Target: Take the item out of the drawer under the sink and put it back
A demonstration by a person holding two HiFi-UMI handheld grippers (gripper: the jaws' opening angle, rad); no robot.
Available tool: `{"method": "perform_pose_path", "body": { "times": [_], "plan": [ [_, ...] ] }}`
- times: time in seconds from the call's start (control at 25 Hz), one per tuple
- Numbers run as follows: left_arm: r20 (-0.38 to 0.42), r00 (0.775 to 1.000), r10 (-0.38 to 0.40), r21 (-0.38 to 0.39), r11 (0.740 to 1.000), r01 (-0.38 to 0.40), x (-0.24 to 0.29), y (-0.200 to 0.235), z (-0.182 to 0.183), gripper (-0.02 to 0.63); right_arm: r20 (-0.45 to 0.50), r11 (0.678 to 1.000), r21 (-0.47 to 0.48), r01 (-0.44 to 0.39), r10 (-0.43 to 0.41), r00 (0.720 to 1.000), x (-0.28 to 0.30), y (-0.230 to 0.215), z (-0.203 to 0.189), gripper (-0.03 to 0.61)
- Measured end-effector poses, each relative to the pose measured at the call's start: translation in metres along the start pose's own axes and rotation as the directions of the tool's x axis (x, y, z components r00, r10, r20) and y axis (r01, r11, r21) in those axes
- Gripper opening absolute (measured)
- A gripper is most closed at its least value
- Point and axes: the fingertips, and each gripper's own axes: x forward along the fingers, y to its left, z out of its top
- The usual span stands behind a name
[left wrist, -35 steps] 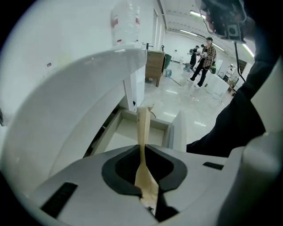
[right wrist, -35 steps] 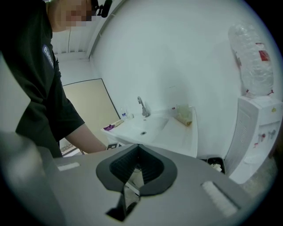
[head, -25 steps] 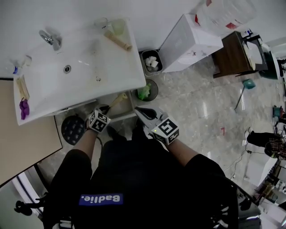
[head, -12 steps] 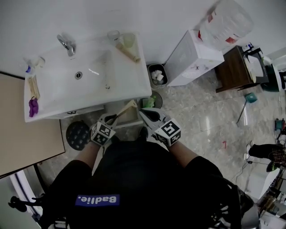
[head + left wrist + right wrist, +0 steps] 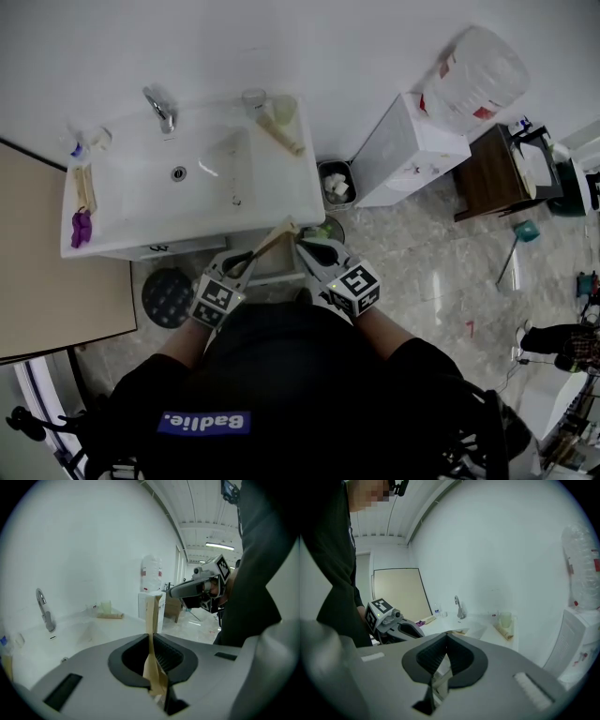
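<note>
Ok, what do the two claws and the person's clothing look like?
Both the left claw and right claw have grey bodies with dark ribbed lining, and each carries a white cube with black square markers. The person wears a black top.

Left tongs (image 5: 246, 264) and clamped tan strip (image 5: 275, 239) risen beside sink (image 5: 281, 202) rim.
</note>
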Motion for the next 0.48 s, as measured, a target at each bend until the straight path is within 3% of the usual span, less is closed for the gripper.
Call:
{"method": "perform_pose_path", "body": {
  "times": [0.48],
  "plan": [
    [0.142,0.988,0.054,-0.119,0.992,-0.037,-0.03,0.01,0.04,0.035,0.008,1.0,-0.027,-0.006,0.006,1.0,0.011,0.001,0.006,0.002]
  ]
}}
